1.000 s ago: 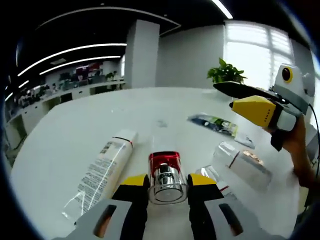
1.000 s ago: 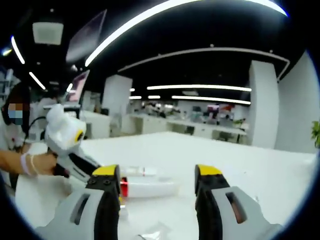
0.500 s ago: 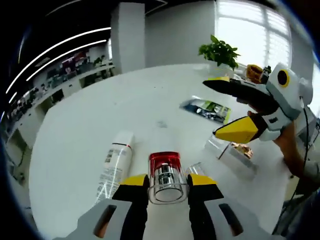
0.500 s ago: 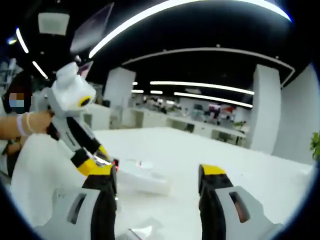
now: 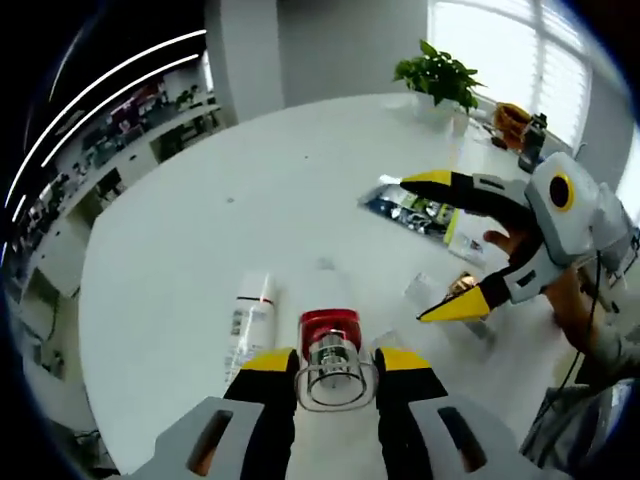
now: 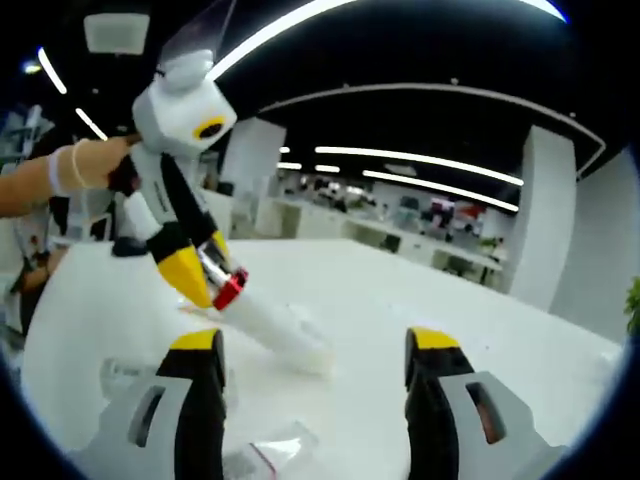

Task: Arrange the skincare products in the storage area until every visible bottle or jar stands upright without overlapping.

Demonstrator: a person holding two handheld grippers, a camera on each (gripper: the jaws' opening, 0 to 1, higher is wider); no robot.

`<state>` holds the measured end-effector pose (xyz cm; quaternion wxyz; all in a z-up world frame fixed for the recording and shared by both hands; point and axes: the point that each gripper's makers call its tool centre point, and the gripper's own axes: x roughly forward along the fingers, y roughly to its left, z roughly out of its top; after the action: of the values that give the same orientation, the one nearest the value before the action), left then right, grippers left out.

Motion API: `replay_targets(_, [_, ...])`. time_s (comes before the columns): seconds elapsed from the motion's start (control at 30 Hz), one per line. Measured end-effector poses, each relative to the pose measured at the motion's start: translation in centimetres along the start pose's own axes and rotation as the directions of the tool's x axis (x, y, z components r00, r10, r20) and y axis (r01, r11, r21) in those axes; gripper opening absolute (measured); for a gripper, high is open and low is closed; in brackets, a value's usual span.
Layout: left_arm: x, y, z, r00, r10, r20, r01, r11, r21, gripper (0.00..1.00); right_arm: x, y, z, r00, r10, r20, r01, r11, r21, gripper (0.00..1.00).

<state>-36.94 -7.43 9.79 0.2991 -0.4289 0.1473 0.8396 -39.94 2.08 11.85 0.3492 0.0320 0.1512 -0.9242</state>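
My left gripper [image 5: 332, 368] is shut on the clear-capped end of a white bottle with a red collar [image 5: 330, 326] and holds it in the air over the white table [image 5: 200, 210]. In the right gripper view the same left gripper [image 6: 205, 268] hangs at upper left, the bottle [image 6: 272, 324] slanting down from it towards the table. A second white tube [image 5: 250, 322] lies flat on the table. My right gripper [image 6: 312, 348] stands open with nothing between its jaws; it also shows in the left gripper view as the right gripper [image 5: 414, 250], wide open.
A clear pack with a copper-coloured lid [image 5: 462, 290] and a dark printed sachet [image 5: 415, 214] lie to the right. Crumpled clear wrapping [image 6: 268, 456] sits under my right jaws. A potted plant [image 5: 436, 74] stands at the far edge. A person's hand [image 6: 80, 166] holds the left gripper.
The left gripper has risen with the red-collared bottle, so the table looks farther below. The right gripper has stayed open and come in closer beside the bottle.
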Motion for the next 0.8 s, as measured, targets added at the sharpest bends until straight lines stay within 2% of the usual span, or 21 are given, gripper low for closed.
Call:
replay_targets(0.27, [-0.2, -0.5, 0.9, 0.996, -0.004, -0.087, 0.002, 1.0, -0.022, 0.3, -0.1, -0.5, -0.1, 1.0, -0.019, -0.005, 0.019, 1.0, -0.02, 0.73])
replay_targets(0.4, [-0.4, -1.0, 1.1, 0.994, -0.01, -0.11, 0.008, 1.0, -0.013, 0.3, -0.1, -0.4, -0.2, 1.0, -0.015, -0.007, 0.015, 1.0, -0.011, 0.73])
replay_targets(0.67, [-0.8, -2.6, 1.8, 0.98, -0.073, -0.184, 0.077, 0.997, 0.01, 0.3, -0.1, -0.4, 0.0, 1.0, -0.015, 0.0, 0.015, 1.0, -0.003, 0.73])
replay_targets(0.8, [-1.2, -2.9, 3.2, 0.972, -0.092, -0.215, 0.096, 0.995, 0.007, 0.3, -0.1, -0.3, 0.1, 1.0, -0.009, 0.003, 0.009, 1.0, 0.005, 0.73])
